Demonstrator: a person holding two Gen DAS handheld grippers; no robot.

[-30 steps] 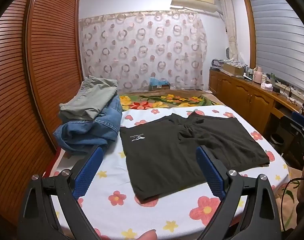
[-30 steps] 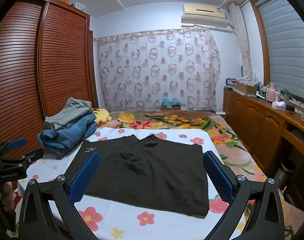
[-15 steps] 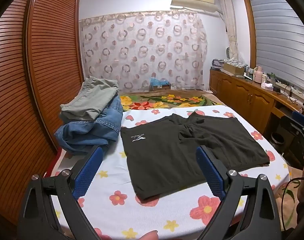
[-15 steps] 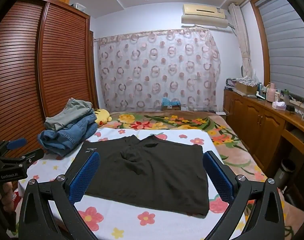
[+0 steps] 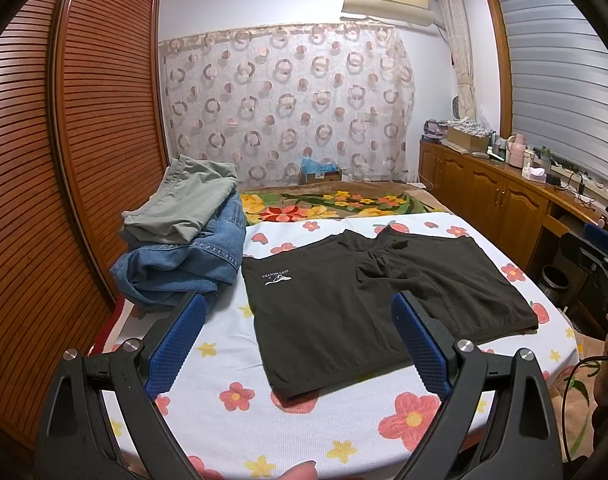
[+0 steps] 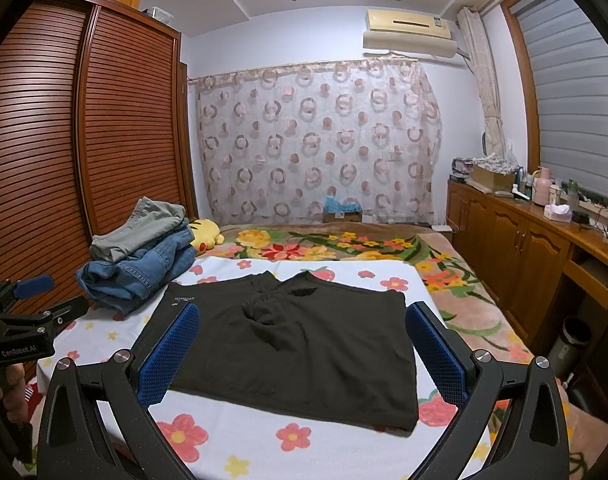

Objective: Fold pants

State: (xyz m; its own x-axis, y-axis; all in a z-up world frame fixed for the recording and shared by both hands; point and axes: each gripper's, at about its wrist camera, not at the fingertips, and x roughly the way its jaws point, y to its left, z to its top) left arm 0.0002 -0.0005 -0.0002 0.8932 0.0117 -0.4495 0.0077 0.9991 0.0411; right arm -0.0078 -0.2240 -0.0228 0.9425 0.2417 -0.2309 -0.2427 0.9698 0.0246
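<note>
Dark shorts [image 5: 368, 300] lie spread flat on the white flowered sheet [image 5: 336, 432], with a small white logo [image 5: 277, 276] at the left and bunched cloth at the crotch. They also show in the right wrist view [image 6: 295, 344]. My left gripper [image 5: 297, 340] is open and empty, held above the near edge of the shorts. My right gripper [image 6: 301, 350] is open and empty, held above the shorts' near edge. The left gripper also shows at the left of the right wrist view [image 6: 31, 304].
A pile of folded jeans [image 5: 183, 256] with grey-green trousers [image 5: 187, 200] on top sits at the sheet's left, by the slatted wardrobe [image 5: 63, 160]. A yellow plush toy [image 6: 205, 232] lies behind it. Wooden cabinets [image 6: 524, 248] and a bin [image 6: 570, 344] stand right.
The left wrist view has shifted slightly; the shorts and both open grippers stand as before.
</note>
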